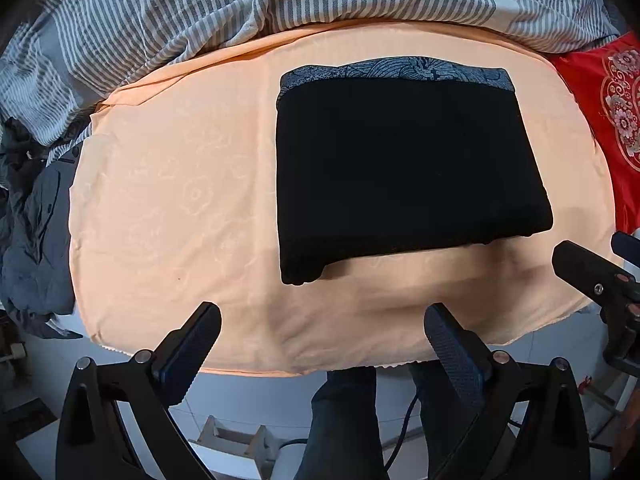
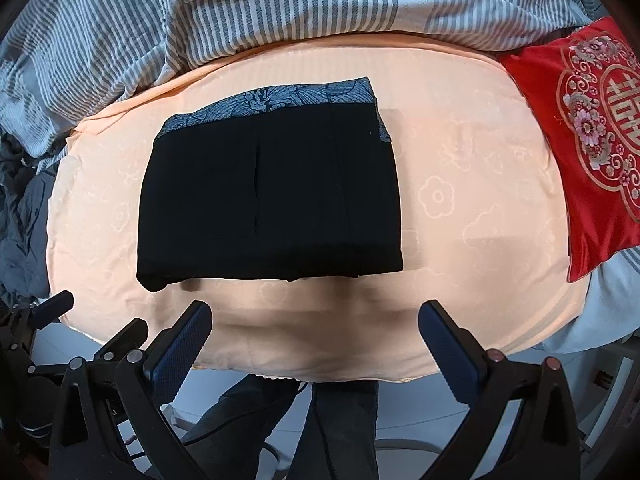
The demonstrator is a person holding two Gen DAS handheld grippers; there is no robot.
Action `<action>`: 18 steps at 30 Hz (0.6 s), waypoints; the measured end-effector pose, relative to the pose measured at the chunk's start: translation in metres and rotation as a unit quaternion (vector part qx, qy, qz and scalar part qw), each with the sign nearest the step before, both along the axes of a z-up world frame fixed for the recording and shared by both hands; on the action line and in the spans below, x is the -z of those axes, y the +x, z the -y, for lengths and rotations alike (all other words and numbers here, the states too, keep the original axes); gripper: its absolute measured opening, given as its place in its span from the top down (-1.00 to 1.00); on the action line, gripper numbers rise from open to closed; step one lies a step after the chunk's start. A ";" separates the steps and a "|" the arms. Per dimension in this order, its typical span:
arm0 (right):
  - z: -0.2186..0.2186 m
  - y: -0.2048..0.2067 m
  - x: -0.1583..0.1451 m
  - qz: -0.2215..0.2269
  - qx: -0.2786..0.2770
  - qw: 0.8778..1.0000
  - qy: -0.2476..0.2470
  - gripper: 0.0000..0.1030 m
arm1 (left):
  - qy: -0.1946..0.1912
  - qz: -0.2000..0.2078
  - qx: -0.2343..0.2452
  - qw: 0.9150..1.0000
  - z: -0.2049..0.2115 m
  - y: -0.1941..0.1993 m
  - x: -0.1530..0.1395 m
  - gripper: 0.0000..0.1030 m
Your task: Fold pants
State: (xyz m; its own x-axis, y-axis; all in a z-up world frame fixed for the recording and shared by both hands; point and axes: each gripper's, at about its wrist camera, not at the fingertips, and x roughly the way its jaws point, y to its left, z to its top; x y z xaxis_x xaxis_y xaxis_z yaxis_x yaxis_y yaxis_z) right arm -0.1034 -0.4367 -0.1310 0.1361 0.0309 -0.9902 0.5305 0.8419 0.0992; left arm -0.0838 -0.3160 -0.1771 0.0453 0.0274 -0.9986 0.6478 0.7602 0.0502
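Between my two hands nothing is gripped: my left gripper (image 1: 322, 322) hangs over the near edge of the peach cloth (image 1: 168, 200) with its fingers spread wide, holding nothing, and my right gripper (image 2: 314, 320) hovers likewise at the same edge, fingers wide apart and bare. From the left wrist I see the right tool at the far right; from the right wrist the left tool shows low at the left. Just beyond both sets of fingertips lie the black pants (image 2: 268, 188), folded into a flat squarish bundle on the cloth, their patterned grey-blue waistband (image 2: 276, 98) along the far side. Behind the cloth, a grey-and-white striped duvet (image 2: 240, 8) is heaped. A red embroidered cushion (image 2: 592, 140) sits at the right, and dark crumpled clothing (image 1: 36, 232) at the left.
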 end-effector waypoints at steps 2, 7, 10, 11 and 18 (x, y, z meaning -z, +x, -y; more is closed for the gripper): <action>0.001 0.000 0.000 0.000 0.001 1.000 -0.001 -1.00 | 0.001 0.000 0.000 1.000 0.000 0.000 0.000 -0.98; 0.001 -0.002 0.001 0.000 0.002 1.000 -0.002 -1.00 | 0.002 0.007 0.005 1.000 0.001 0.000 -0.001 -0.98; 0.001 -0.002 0.001 0.001 0.003 1.000 -0.001 -1.00 | 0.002 0.009 0.008 1.000 0.001 -0.001 -0.002 -0.98; 0.001 -0.002 0.001 0.001 0.003 1.000 -0.001 -1.00 | 0.003 0.010 0.008 1.000 0.001 -0.001 -0.002 -0.98; 0.001 -0.004 0.002 -0.001 0.002 1.000 -0.001 -1.00 | 0.006 0.011 0.006 1.000 0.001 -0.003 -0.002 -0.98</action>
State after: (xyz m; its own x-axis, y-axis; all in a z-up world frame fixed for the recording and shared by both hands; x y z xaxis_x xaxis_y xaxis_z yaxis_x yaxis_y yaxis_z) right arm -0.1069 -0.4374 -0.1330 0.1351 0.0284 -0.9904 0.5342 0.8398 0.0970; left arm -0.0868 -0.3170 -0.1756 0.0680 0.0393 -0.9969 0.6561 0.7510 0.0743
